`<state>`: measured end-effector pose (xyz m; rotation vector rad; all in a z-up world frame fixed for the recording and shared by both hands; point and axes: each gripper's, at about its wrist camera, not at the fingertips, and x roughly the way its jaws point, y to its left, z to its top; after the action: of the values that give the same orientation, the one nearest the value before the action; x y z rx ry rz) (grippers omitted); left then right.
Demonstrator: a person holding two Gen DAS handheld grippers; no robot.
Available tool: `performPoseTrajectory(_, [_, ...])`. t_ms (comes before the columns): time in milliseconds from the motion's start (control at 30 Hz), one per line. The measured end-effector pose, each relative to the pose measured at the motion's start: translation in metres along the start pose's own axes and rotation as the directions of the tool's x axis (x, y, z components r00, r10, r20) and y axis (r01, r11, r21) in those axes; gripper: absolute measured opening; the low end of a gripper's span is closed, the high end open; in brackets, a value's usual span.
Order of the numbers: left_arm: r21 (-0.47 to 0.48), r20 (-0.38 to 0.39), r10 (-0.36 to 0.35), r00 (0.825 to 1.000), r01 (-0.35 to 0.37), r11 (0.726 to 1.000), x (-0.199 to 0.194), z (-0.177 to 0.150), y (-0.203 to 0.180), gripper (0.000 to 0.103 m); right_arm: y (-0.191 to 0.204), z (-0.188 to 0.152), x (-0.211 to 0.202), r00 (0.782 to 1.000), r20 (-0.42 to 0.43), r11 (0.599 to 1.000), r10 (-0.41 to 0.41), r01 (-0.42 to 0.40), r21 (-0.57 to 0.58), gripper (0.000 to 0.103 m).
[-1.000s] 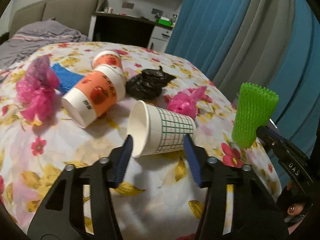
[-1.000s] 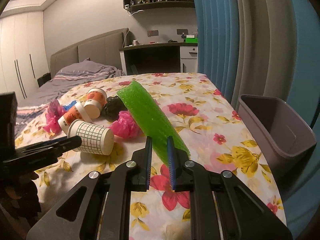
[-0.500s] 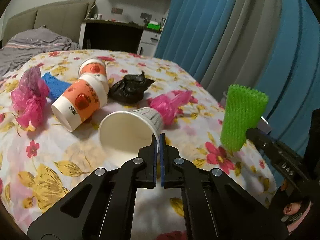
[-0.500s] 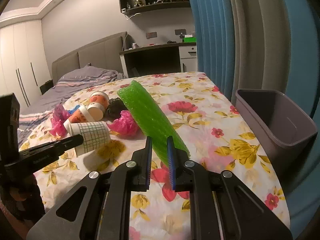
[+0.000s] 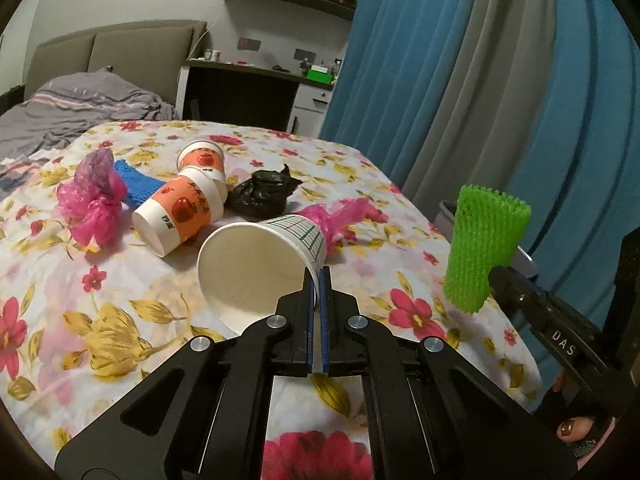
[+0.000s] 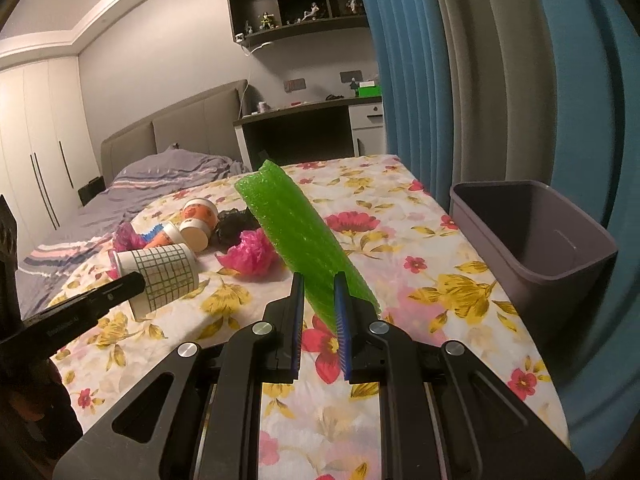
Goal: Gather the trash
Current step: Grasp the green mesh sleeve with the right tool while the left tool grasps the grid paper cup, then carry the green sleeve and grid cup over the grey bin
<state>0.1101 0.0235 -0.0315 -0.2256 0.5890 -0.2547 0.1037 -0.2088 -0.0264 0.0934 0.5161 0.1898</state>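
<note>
Clamping the rim of the grid-patterned paper cup (image 5: 260, 264), my left jaws (image 5: 318, 280) are closed tight, holding it above the floral tabletop (image 5: 120, 320). My right jaws (image 6: 320, 280) grip the green foam net sleeve (image 6: 296, 240), slightly parted around it. Grey bin (image 6: 532, 240) stands beside the tabletop's right edge.

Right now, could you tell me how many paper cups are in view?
3. The grid-patterned cup is pinched by its rim in the left claw. Two orange cups lie on the floral cloth beyond it: one on its side, one behind. Others may be hidden.
</note>
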Motion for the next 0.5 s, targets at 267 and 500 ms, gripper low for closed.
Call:
performPoseTrajectory(267, [0.038,0.026,-0.011,1.0,0.01,0.999,-0.011,0.0,-0.019,0.002,-0.008,0.001,-0.019,0.999,0.032,1.0,-0.007,0.007,0.015,0.016])
performPoseTrajectory(500, [0.066,0.039,-0.029,0.999,0.026,0.997,-0.012,0.003,-0.035,0.002,-0.021,0.002,-0.032,0.998,0.054,0.999,-0.018,0.016,0.036,0.016])
